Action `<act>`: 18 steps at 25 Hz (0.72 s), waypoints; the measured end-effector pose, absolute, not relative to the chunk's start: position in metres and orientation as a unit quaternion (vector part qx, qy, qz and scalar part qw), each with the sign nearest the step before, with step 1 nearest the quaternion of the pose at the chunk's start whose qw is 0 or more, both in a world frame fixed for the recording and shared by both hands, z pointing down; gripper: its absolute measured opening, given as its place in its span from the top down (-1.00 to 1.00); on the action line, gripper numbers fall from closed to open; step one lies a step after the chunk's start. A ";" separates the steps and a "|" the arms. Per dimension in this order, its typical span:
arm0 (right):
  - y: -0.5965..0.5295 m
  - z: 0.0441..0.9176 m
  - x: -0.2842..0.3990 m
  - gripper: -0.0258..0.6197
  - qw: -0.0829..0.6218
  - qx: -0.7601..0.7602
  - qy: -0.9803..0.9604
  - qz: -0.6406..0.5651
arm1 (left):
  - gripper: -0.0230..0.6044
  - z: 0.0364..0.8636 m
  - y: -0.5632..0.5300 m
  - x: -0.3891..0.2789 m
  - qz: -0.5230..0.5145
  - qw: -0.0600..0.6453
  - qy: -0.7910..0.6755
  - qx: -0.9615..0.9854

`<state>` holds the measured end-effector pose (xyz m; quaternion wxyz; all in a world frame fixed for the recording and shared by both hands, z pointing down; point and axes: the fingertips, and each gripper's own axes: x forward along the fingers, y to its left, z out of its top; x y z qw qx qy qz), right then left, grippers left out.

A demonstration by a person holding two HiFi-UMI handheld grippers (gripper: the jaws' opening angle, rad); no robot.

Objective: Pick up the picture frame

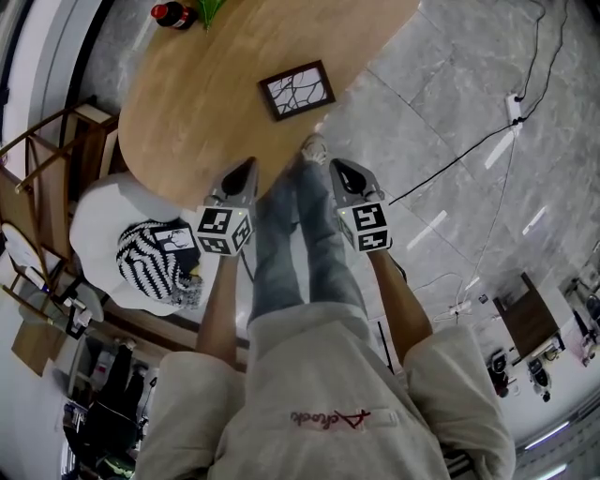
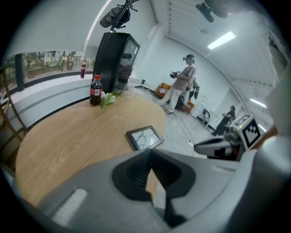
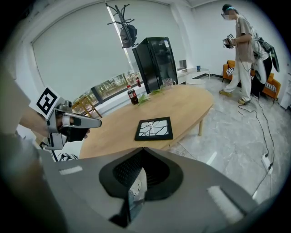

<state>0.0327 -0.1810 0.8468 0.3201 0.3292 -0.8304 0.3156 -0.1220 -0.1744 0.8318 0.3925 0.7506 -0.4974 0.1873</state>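
Note:
The picture frame (image 1: 296, 89), dark-rimmed with a white cracked-line print, lies flat near the edge of the oval wooden table (image 1: 187, 94). It also shows in the left gripper view (image 2: 144, 137) and the right gripper view (image 3: 155, 128), ahead of each pair of jaws. My left gripper (image 1: 247, 166) hangs over the table's near edge, jaws together, nothing in them. My right gripper (image 1: 337, 166) is beside the table over the floor, short of the frame, jaws also together and empty. Each gripper sees the other: the right gripper (image 2: 200, 146) and the left gripper (image 3: 97, 122).
A cola bottle (image 1: 172, 14) and a green sprig (image 1: 208, 7) stand at the table's far end. A white seat with a striped cushion (image 1: 150, 258) is at the left, wooden chairs (image 1: 47, 150) beyond. Cables (image 1: 469, 150) cross the grey floor. Another person (image 3: 241, 50) stands far off.

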 end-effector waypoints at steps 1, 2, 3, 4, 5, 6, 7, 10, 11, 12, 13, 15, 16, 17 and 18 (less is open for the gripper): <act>-0.183 0.851 0.032 0.91 0.321 0.328 -0.831 0.315 | 0.93 0.837 -0.177 -0.123 0.185 0.393 -0.500 0.749; -0.186 0.856 0.031 0.91 0.323 0.325 -0.831 0.314 | 0.93 0.842 -0.181 -0.124 0.182 0.395 -0.504 0.746; -0.188 0.861 0.031 0.91 0.327 0.323 -0.831 0.315 | 0.93 0.848 -0.185 -0.125 0.179 0.396 -0.507 0.745; -0.192 0.866 0.030 0.91 0.328 0.323 -0.830 0.314 | 0.93 0.854 -0.190 -0.125 0.176 0.396 -0.509 0.744; -0.196 0.870 0.028 0.91 0.325 0.324 -0.831 0.313 | 0.93 0.859 -0.194 -0.126 0.174 0.396 -0.510 0.743; -0.202 0.873 0.027 0.91 0.321 0.326 -0.833 0.311 | 0.93 0.863 -0.197 -0.125 0.173 0.396 -0.511 0.743; -0.207 0.877 0.025 0.91 0.319 0.327 -0.834 0.308 | 0.93 0.868 -0.200 -0.125 0.172 0.396 -0.511 0.743; -0.224 0.887 0.023 0.91 0.316 0.328 -0.838 0.299 | 0.93 0.883 -0.208 -0.124 0.167 0.401 -0.515 0.739; -0.229 0.891 0.023 0.91 0.315 0.330 -0.839 0.295 | 0.93 0.888 -0.209 -0.125 0.166 0.403 -0.516 0.738; -0.235 0.894 0.022 0.91 0.313 0.333 -0.840 0.293 | 0.93 0.894 -0.211 -0.125 0.167 0.405 -0.516 0.736; -0.241 0.897 0.022 0.91 0.311 0.336 -0.840 0.290 | 0.93 0.899 -0.212 -0.126 0.168 0.406 -0.516 0.735; -0.252 0.903 0.021 0.91 0.307 0.342 -0.841 0.285 | 0.93 0.908 -0.217 -0.129 0.167 0.405 -0.519 0.734; -0.257 0.906 0.021 0.91 0.306 0.344 -0.842 0.282 | 0.93 0.911 -0.220 -0.131 0.165 0.404 -0.521 0.733; -0.261 0.909 0.021 0.91 0.305 0.345 -0.842 0.280 | 0.93 0.913 -0.223 -0.132 0.164 0.402 -0.524 0.733; -0.265 0.912 0.020 0.91 0.304 0.347 -0.843 0.278 | 0.93 0.916 -0.226 -0.134 0.163 0.401 -0.525 0.733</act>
